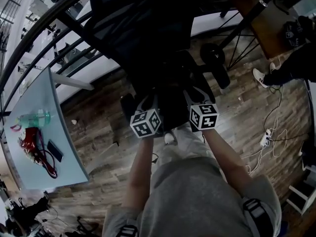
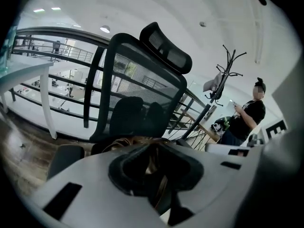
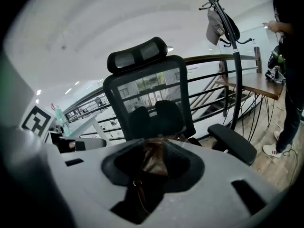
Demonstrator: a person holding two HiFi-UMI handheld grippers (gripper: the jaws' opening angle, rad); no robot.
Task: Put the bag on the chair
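A black mesh office chair [image 1: 148, 28] stands right in front of me, seen from above in the head view. Its backrest [image 2: 142, 80] and headrest fill the left gripper view, and the backrest [image 3: 152, 94] shows again in the right gripper view. The bag [image 1: 172, 105] is dark with brown leather parts and hangs between the two grippers, just before the seat. My left gripper [image 1: 148, 105] is shut on a thin brown fold of the bag [image 2: 151, 163]. My right gripper [image 1: 198, 97] is shut on a wider brown leather piece of the bag [image 3: 153, 158] with a small metal ring.
A pale table [image 1: 49, 107] at the left carries a green bottle [image 1: 34, 117], red cords and a phone [image 1: 55, 150]. A chair armrest [image 3: 232, 141] juts out on the right. A person [image 2: 247, 118] stands near a coat stand [image 3: 228, 23] and wooden desk [image 3: 251, 84]. Cables [image 1: 266, 137] lie on the floor.
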